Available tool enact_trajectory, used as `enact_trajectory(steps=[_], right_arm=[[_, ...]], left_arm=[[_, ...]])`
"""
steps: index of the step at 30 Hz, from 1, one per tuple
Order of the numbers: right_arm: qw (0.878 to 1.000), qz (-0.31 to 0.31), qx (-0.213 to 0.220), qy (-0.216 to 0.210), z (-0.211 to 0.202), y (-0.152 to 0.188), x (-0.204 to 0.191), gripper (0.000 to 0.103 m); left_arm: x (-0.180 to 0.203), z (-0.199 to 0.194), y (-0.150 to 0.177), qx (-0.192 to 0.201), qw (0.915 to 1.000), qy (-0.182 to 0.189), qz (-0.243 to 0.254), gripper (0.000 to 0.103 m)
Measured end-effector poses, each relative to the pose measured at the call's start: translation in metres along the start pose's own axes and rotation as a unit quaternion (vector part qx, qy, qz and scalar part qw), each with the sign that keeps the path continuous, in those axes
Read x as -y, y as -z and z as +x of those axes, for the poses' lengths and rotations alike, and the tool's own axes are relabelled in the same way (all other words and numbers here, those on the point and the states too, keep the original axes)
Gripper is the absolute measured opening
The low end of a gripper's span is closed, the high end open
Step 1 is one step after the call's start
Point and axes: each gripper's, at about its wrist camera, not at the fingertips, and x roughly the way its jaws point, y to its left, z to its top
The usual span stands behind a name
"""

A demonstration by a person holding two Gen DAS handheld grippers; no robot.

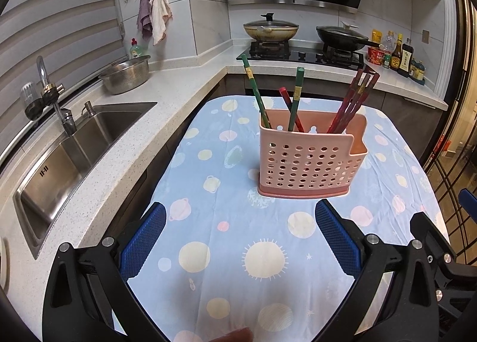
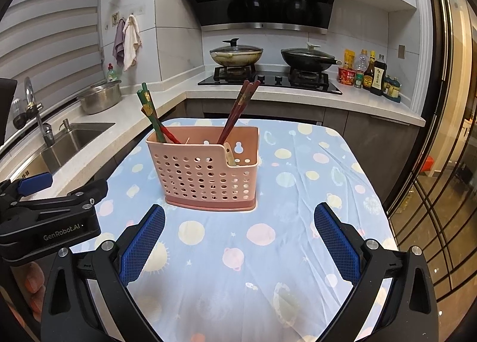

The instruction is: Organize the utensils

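A pink perforated utensil holder [image 1: 310,160] stands upright on the blue patterned tablecloth [image 1: 226,252]. It also shows in the right wrist view [image 2: 205,169]. Green chopsticks [image 1: 256,94] and a red one [image 1: 290,109] lean in its left part; dark red chopsticks [image 1: 354,100] lean in its right part. In the right wrist view the green chopsticks [image 2: 150,112] lean left and the dark red chopsticks [image 2: 238,109] lean right. My left gripper [image 1: 240,213] is open and empty, short of the holder. My right gripper [image 2: 238,216] is open and empty, just in front of it.
A steel sink [image 1: 68,157] and tap [image 1: 53,94] lie left of the table, with a steel bowl [image 1: 126,75] on the counter. Two lidded pans [image 1: 271,28] sit on the hob behind. Sauce bottles [image 1: 399,54] stand at the back right. The left gripper's body [image 2: 50,216] shows at the left.
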Motion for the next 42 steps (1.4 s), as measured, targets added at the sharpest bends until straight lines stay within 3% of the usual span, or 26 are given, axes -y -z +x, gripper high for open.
enact_trajectory(steps=[42], right_arm=[[1.000,0.014,-0.008,-0.002,0.003,0.004,0.003,0.097]], left_arm=[[-0.008,0.004,0.005,-0.010,0.9998,-0.018,-0.004,0.096]])
